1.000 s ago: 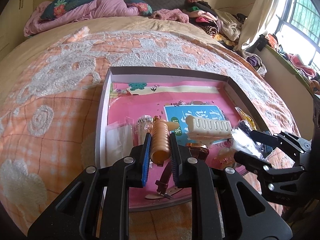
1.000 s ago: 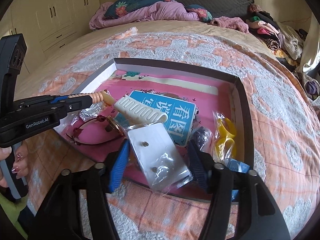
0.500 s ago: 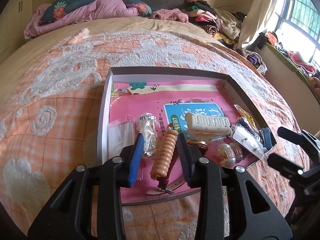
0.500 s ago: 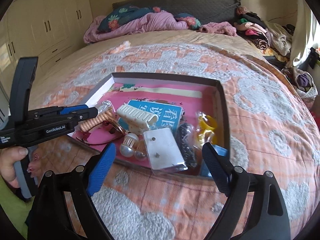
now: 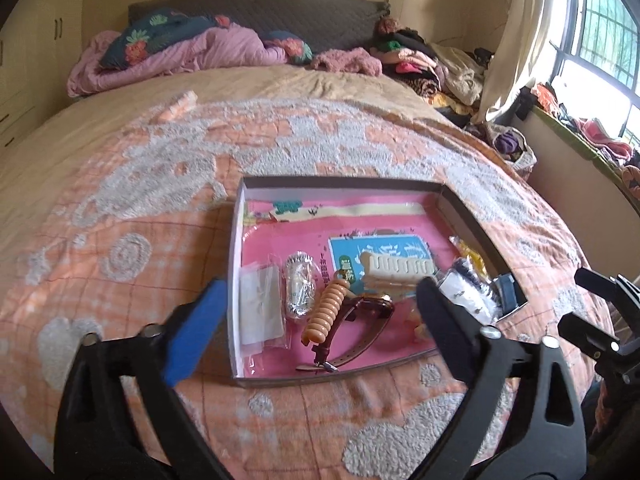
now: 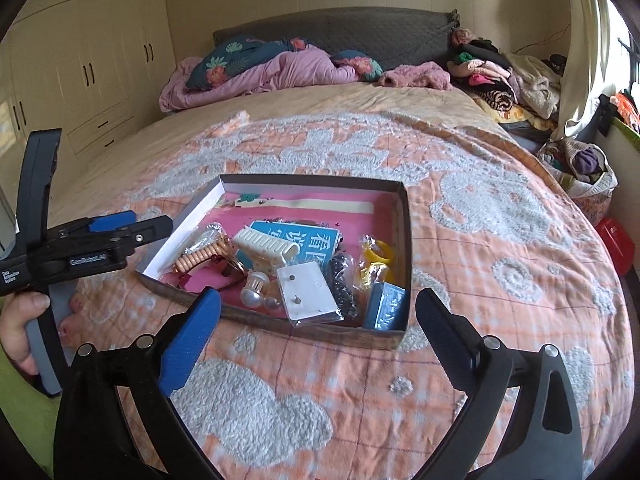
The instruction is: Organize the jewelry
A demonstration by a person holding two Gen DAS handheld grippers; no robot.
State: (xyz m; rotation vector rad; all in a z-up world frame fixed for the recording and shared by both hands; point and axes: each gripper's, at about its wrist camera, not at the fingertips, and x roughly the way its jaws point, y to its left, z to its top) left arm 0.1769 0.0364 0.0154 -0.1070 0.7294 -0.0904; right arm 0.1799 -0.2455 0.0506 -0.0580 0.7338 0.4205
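Spiral hair tie (image 5: 326,312) released into box (image 5: 236,280), both tongs opening, nothing between them

A pink-lined box (image 6: 404,236) sits on an orange-and-white plaid bedspread (image 6: 480,184); inside lie a peach spiral hair tie (image 5: 326,312), cream claw clip (image 6: 266,246), yellow rings (image 6: 376,258) and blue card (image 5: 380,248).

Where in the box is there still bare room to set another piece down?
Free: the far part of the box, pink liner between the cream strip and the blue card. Crowded: the near half, from the coil tie across the earring card to the yellow rings.
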